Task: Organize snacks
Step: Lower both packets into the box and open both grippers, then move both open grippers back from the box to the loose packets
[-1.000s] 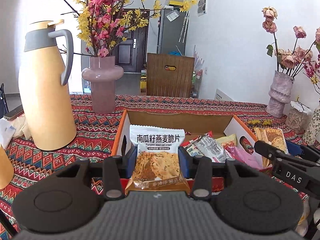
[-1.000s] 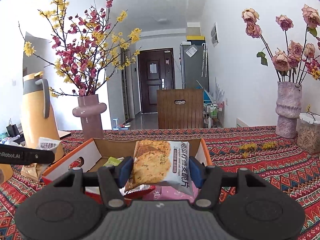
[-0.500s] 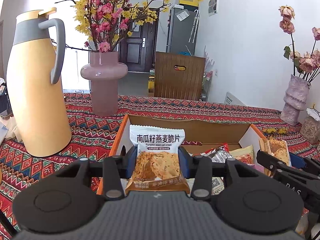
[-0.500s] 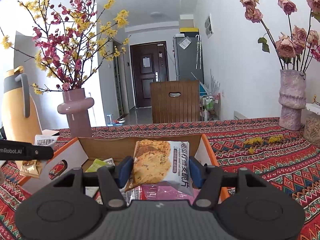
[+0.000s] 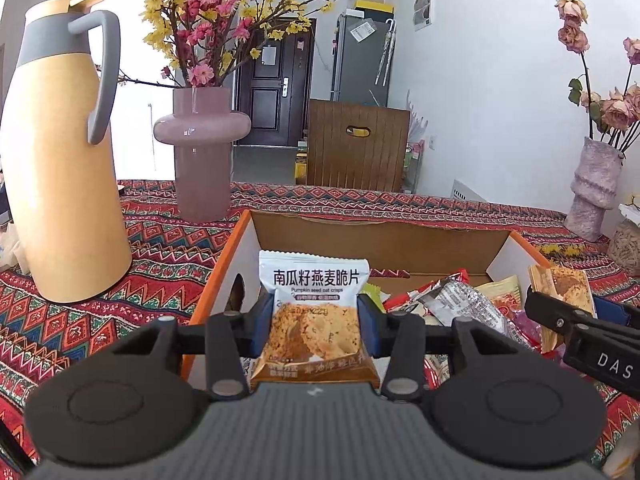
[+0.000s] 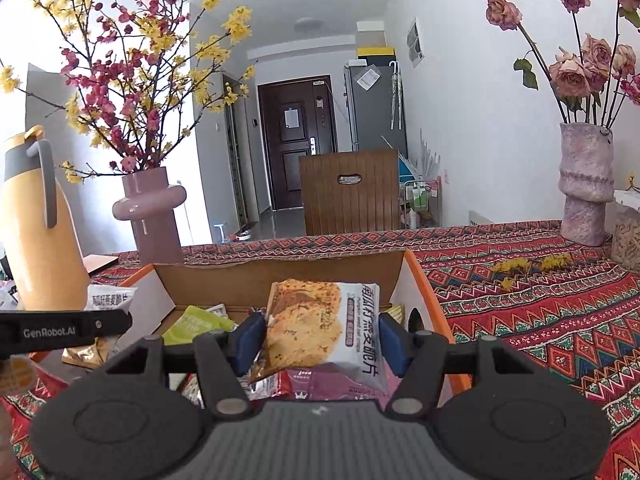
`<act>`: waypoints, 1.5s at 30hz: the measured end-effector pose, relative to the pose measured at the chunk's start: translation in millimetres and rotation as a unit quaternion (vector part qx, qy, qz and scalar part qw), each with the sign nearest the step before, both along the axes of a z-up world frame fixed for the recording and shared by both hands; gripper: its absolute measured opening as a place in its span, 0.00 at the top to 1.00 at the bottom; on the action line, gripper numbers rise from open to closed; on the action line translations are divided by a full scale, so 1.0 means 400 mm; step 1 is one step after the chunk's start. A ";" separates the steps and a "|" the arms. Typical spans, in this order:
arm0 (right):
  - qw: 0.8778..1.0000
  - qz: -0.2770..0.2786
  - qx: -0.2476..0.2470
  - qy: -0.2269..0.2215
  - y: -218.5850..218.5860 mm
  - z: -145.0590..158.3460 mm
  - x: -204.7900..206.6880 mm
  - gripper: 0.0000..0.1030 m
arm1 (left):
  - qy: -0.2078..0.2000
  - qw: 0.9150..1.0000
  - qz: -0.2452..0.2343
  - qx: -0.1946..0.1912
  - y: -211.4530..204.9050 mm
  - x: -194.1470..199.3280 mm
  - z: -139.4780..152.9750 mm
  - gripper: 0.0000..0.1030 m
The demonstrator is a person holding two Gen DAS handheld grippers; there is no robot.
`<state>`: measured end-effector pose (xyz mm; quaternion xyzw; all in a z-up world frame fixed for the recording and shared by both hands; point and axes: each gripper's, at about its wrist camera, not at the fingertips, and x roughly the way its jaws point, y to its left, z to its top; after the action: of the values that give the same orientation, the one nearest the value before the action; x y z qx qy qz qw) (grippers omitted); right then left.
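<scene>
While both packets hang over the cardboard box [image 5: 380, 236], the left gripper [image 5: 316, 322] has an upright oat crisp packet [image 5: 314, 312] between its blue pads, its jaws easing apart yet touching the packet's sides. The right gripper [image 6: 322, 338] has a second oat crisp packet [image 6: 324, 328], turned sideways, between its pads; those jaws are widening too, with the packet touching them. Loose snacks [image 5: 460, 304] lie inside the box toward its right end. Left of the box stand a pink vase [image 5: 202, 152] and a yellow thermos jug [image 5: 60, 152] on the patterned tablecloth [image 6: 540, 300]; right of it, a mottled vase [image 6: 584, 184] of roses.
</scene>
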<state>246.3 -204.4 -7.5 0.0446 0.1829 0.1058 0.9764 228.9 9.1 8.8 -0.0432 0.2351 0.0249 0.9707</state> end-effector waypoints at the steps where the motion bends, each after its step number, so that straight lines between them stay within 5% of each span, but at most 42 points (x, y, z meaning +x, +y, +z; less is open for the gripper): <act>1: 1.000 0.000 0.000 -0.001 0.001 0.000 -0.002 0.36 | -0.005 1.000 -0.001 -0.001 0.000 -0.004 0.001 0.55; 3: 1.000 -0.004 0.004 -0.001 -0.004 0.001 -0.003 0.34 | -0.012 1.000 0.000 -0.005 0.003 -0.011 0.004 0.42; 7: 1.000 -0.011 0.019 -0.006 -0.019 0.005 -0.009 0.06 | -0.028 0.999 0.019 -0.009 0.013 -0.022 0.012 0.14; 9: 1.000 -0.012 0.024 -0.010 -0.023 0.007 -0.012 0.03 | -0.035 0.999 0.026 -0.010 0.016 -0.028 0.014 0.00; 26: 0.999 -0.014 0.027 -0.009 -0.027 0.006 -0.008 0.00 | -0.036 0.998 0.043 -0.019 0.024 -0.033 0.023 0.00; 35: 1.000 -0.019 0.007 -0.015 -0.021 0.045 -0.039 0.00 | -0.060 0.997 0.033 -0.020 0.017 -0.095 0.098 0.00; 45: 1.000 -0.007 -0.003 0.003 -0.021 0.049 -0.114 0.00 | -0.048 0.999 0.020 -0.009 0.026 -0.162 0.103 0.00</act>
<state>200.6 -212.9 12.0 0.0437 0.1862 0.0986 0.9766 164.1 19.3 49.9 -0.0575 0.1875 0.0401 0.9798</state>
